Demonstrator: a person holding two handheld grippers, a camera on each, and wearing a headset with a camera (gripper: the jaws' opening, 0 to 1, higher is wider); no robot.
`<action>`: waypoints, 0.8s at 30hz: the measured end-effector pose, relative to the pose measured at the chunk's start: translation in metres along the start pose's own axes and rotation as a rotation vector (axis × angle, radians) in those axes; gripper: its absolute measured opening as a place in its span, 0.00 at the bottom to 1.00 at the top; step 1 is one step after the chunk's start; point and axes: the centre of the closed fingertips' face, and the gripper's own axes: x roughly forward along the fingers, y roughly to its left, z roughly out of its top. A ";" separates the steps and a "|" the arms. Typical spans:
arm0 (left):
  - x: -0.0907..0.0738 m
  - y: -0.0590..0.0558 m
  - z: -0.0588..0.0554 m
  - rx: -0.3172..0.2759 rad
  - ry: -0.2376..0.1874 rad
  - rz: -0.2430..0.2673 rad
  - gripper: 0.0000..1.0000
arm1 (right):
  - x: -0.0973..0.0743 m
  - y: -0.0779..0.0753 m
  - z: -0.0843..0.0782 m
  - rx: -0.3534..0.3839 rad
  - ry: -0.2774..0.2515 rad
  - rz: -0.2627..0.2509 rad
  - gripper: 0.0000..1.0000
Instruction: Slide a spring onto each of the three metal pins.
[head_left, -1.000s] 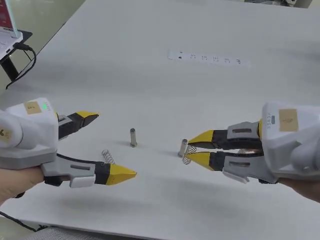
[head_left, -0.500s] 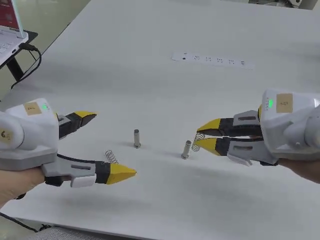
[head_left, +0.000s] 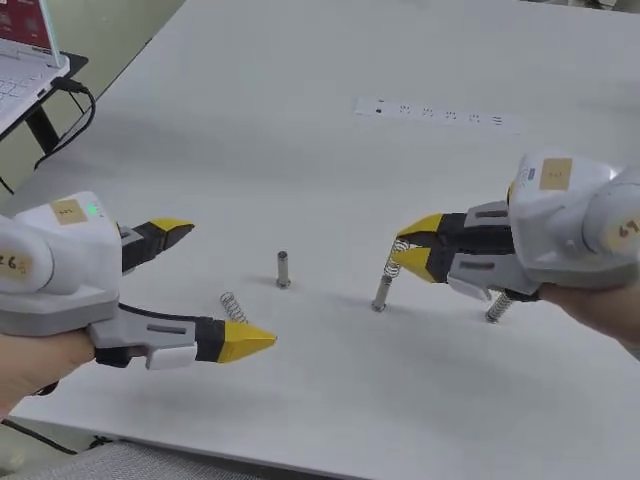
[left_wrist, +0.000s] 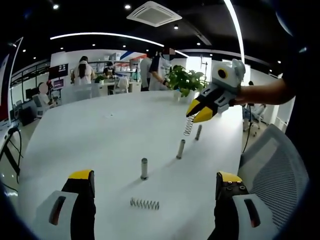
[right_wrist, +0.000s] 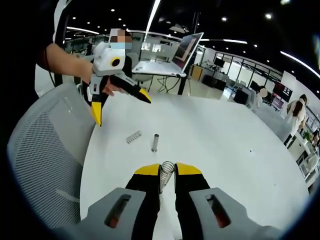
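Two bare metal pins stand on the white table, one (head_left: 283, 269) left of centre and one (head_left: 382, 292) in the middle. A third pin (head_left: 497, 306) at the right carries a spring. My right gripper (head_left: 412, 245) is shut on a spring (head_left: 398, 255), held in the air just above and right of the middle pin. In the right gripper view that spring (right_wrist: 167, 172) sits between the yellow tips (right_wrist: 167, 170). A loose spring (head_left: 233, 306) lies on the table between the wide-open jaws of my left gripper (head_left: 212, 285), which holds nothing; it lies ahead of that gripper (left_wrist: 155, 176) as a spring (left_wrist: 145, 203).
A white power strip (head_left: 440, 115) lies far back on the table. A laptop (head_left: 20, 50) and a black cable (head_left: 70, 110) are off the table's left edge. A grey mesh chair (right_wrist: 45, 150) stands by the near edge. People stand far off in the room.
My right gripper has lifted its spring off the table beside the middle pin and carried it up above that pin. The left gripper has stayed open in place.
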 end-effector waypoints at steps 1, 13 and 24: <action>-0.001 0.001 0.000 -0.001 -0.001 0.005 0.98 | 0.001 -0.001 -0.001 0.002 0.005 -0.001 0.07; -0.001 0.002 -0.002 -0.011 -0.001 0.010 0.98 | 0.006 -0.003 -0.011 0.040 0.024 -0.002 0.07; -0.002 0.004 -0.003 -0.021 -0.003 0.016 0.98 | 0.010 -0.003 -0.015 0.044 0.033 0.005 0.07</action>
